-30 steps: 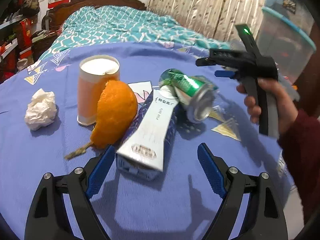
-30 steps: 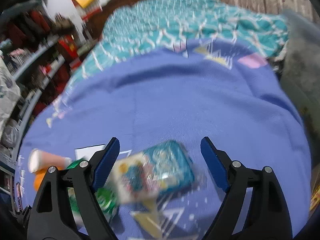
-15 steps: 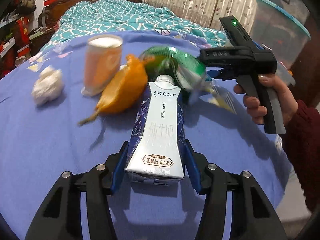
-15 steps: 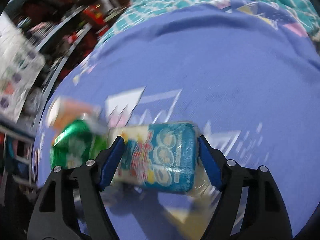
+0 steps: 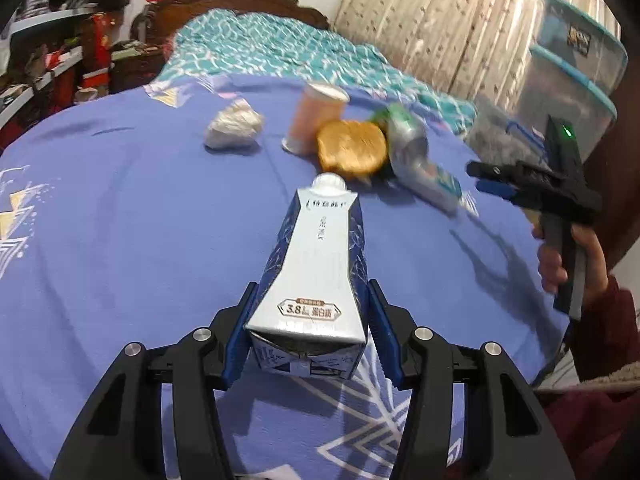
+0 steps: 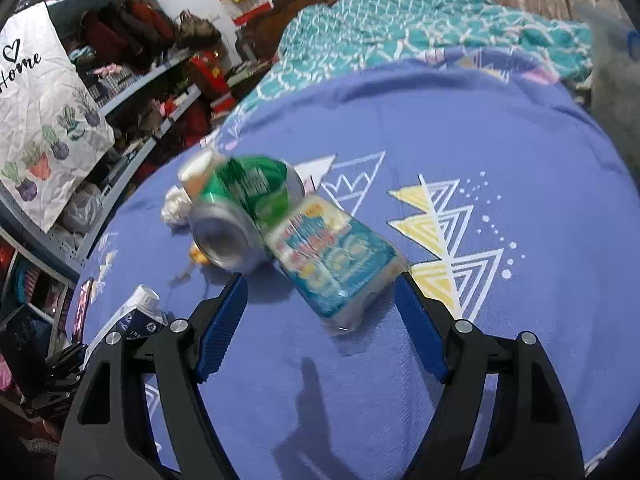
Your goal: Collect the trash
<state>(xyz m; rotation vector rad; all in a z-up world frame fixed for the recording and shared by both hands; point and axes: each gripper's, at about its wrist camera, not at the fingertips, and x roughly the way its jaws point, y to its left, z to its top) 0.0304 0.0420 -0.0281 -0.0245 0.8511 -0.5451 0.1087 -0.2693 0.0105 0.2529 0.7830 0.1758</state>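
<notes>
A bed (image 5: 120, 220) carries everything, spread with a purple-blue blanket (image 6: 500, 128) printed with white and yellow triangles; a teal patterned quilt (image 5: 280, 52) covers its far end by the carved headboard. On the blanket lie a crumpled tissue (image 5: 234, 130), an upright peach paper cup (image 5: 314, 118), an orange peel (image 5: 352, 146), a dented green can (image 6: 240, 212) on its side, and a teal snack packet (image 6: 340, 260) touching the can.

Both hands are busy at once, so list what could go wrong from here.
1. The left gripper clamps only the base of the milk carton; its long front could sag or slip out.
2. The right gripper is open around the snack packet, which lies askew, so the fingers may catch a corner.
3. The green can leans against that packet and may roll.
</notes>
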